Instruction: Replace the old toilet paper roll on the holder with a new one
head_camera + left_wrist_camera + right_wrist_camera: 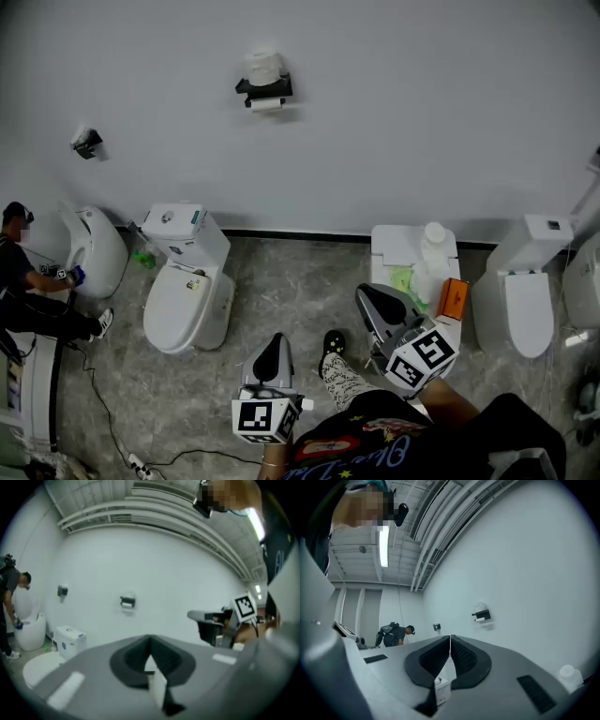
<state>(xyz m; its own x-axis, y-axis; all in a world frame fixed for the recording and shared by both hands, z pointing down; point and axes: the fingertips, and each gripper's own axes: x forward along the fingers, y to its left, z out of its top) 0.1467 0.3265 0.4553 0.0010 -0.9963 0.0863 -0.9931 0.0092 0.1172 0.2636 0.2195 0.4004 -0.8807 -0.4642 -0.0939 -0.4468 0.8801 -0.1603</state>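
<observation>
Holding the grey two-jaw left gripper [272,341] and the matching right gripper [368,296] level over the stone floor, well apart from the white wall [422,112]. Pressing both pairs of jaws together, pinching nothing. Facing the black wall-mounted paper holder [263,89], carrying a full white toilet paper roll [263,66] on its top shelf and a thin white roll [267,105] hanging beneath. Standing below, to its left: a white ceramic toilet [187,300].
</observation>
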